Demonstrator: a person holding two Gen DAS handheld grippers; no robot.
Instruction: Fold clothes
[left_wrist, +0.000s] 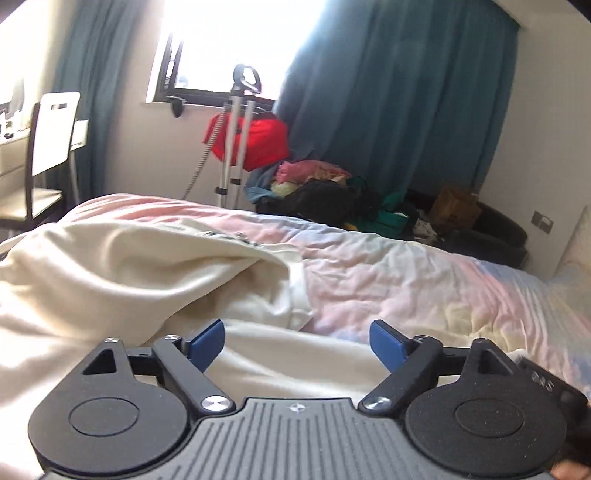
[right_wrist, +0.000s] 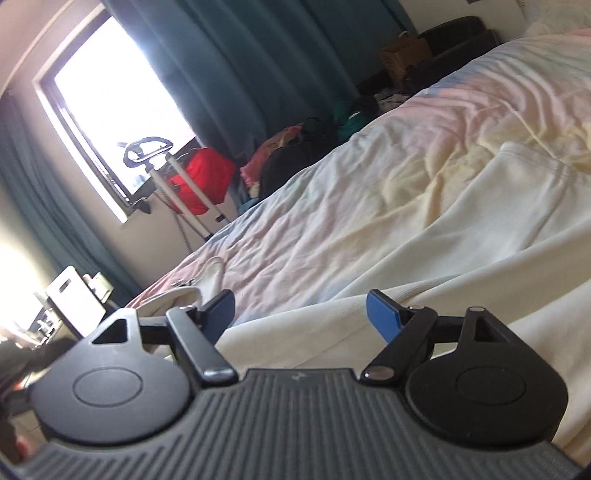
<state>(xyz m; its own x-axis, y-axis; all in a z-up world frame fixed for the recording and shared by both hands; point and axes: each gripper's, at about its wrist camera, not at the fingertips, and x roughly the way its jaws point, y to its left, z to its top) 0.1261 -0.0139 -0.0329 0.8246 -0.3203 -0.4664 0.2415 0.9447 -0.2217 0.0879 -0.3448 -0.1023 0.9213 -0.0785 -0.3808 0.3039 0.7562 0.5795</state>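
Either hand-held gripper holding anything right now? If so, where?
Nothing held. Left hand-held gripper and right hand-held gripper both stand open above the cream garment, with no cloth between the fingers.

The left gripper (left_wrist: 297, 345) hovers with its blue pads spread wide just over a cream garment (left_wrist: 122, 266) that lies rumpled on the pastel bedspread (left_wrist: 406, 280), clothes pile (left_wrist: 325, 192) beyond it.

Both grippers alike: left gripper (left_wrist: 297, 345) and right gripper (right_wrist: 301, 317) each with a ribbed grey body, a black round-capped disc housing at 4 and 8 o'clock, black link arms on silver screws, blue pads (left_wrist: 386, 345) toward 12 o'clock.
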